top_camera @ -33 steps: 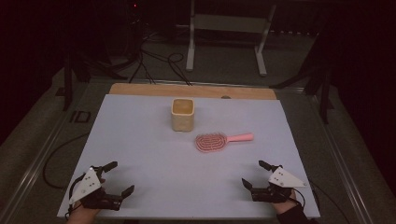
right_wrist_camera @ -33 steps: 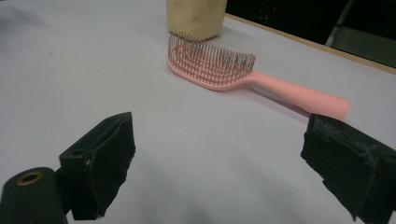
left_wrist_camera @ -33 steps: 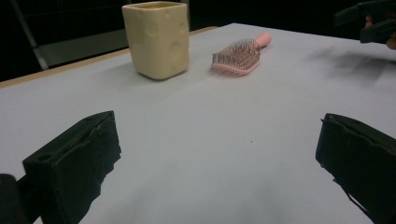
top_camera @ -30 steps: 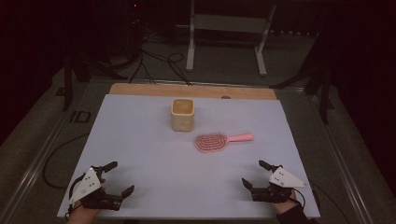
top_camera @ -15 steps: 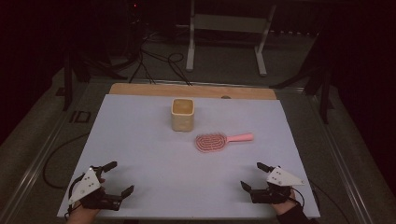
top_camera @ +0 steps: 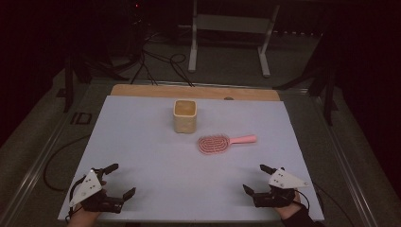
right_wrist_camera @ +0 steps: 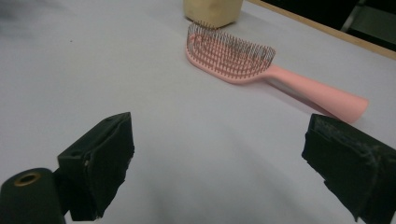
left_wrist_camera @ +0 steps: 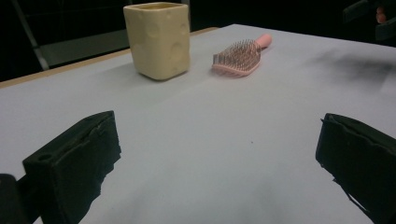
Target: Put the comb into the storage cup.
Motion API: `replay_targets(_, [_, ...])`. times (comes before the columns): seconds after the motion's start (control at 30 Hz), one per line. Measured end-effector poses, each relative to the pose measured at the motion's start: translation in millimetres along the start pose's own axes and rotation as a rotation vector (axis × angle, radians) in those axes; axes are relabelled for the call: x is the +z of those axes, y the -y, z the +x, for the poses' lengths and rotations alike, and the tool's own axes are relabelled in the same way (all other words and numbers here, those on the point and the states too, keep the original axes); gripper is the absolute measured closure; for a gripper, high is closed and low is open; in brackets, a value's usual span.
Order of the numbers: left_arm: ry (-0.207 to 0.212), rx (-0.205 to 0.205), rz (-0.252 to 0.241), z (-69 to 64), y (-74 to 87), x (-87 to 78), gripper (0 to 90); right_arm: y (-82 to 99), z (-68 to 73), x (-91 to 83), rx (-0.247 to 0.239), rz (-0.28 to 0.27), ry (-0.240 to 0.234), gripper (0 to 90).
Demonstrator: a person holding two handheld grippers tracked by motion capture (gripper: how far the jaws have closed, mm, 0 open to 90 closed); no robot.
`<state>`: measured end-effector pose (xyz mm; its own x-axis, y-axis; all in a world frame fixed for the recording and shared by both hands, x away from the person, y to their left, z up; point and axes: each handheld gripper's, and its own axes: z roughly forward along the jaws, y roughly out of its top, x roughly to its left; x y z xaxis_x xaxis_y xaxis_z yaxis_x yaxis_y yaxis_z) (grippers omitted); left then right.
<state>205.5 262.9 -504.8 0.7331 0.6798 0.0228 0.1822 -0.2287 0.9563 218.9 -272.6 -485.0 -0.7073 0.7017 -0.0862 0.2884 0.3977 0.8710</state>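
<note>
Resting on surface point(top_camera: 156, 156): left hand-held gripper point(top_camera: 115, 180), right hand-held gripper point(top_camera: 257, 178), both spread apart, empty; pink hairbrush point(top_camera: 222, 143) lying beside yellow cup point(top_camera: 185, 116).

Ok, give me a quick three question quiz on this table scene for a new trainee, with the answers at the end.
1. True or false: the pink hairbrush lies bristles up on the table.
2. Which is nearer the brush: the left gripper or the right gripper?
3. Multiple choice: the yellow cup is A) tipped over, B) upright beside the brush, C) held in a gripper.

Key:
1. True.
2. The right gripper.
3. B.
</note>
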Motion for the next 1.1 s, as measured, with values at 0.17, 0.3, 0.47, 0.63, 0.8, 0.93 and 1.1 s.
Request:
replay_targets(0.17, [-0.002,0.001,-0.002,0.5,0.0,-0.6,0.0,-12.9,2.6,-7.7,-0.011,-0.014,-0.007,8.8])
replay_targets(0.3, [-0.005,-0.003,-0.001,0.5,-0.1,-0.5,0.0,-23.8,3.1,-13.0,-0.033,-0.016,-0.001,8.8])
replay_targets(0.47, [-0.005,-0.005,-0.002,0.8,-0.1,-0.7,0.0,-40.0,-0.1,-20.1,-0.054,-0.035,0.015,8.8])
replay_targets(0.63, [-0.012,-0.003,-0.001,1.0,-0.1,-0.6,0.0,-58.2,-7.5,-24.1,-0.091,-0.056,0.039,8.9])
replay_targets(0.8, [-0.016,-0.01,-0.007,1.9,-0.1,-2.0,0.0,-73.7,-16.2,-23.3,-0.105,-0.082,0.051,8.9])
replay_targets(0.93, [-0.008,-0.005,-0.006,1.0,-0.5,-1.1,0.0,-82.9,-23.2,-20.1,-0.114,-0.088,0.061,8.9])
replay_targets(1.1, [-0.006,-0.005,-0.006,0.7,-0.6,-0.8,0.0,-91.2,-32.1,-13.6,-0.109,-0.095,0.066,9.0])
